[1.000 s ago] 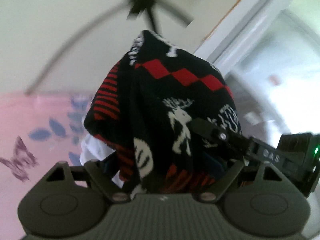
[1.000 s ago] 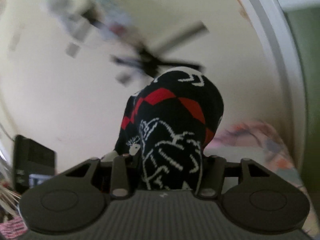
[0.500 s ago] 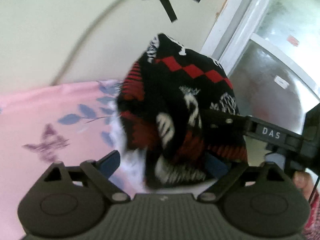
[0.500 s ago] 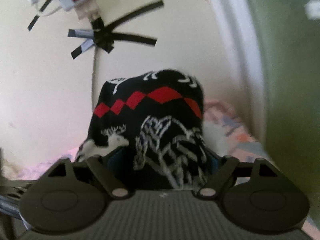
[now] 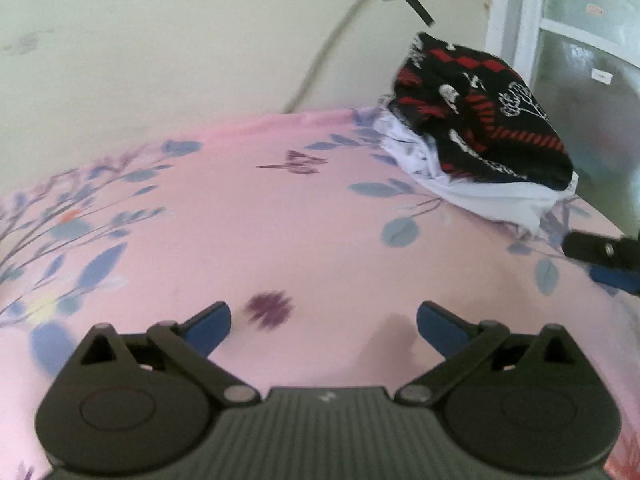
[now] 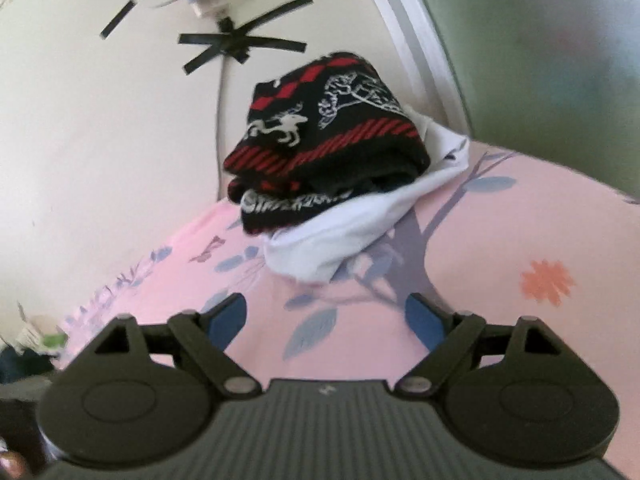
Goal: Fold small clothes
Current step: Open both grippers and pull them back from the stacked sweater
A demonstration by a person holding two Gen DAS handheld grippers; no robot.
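Sweater [image 6: 328, 132] lay stacked ahead of our empty, still-opening jaws; we judged its loose fold might slump off the white garment [image 6: 344, 236].

Folded sweater [image 6: 328, 132] lies on top of folded garment [image 6: 352, 224], both on bed [image 5: 280, 240] at its far corner, against wall [image 5: 160, 40], window frame [image 5: 516, 20] just right. Cable [image 5: 324, 60] taped to wall behind, left of the stack.

Soft daylight from the window [image 5: 580, 80], slight motion blur, fisheye bending at edges, faint shadows under fingers [image 5: 436, 324]
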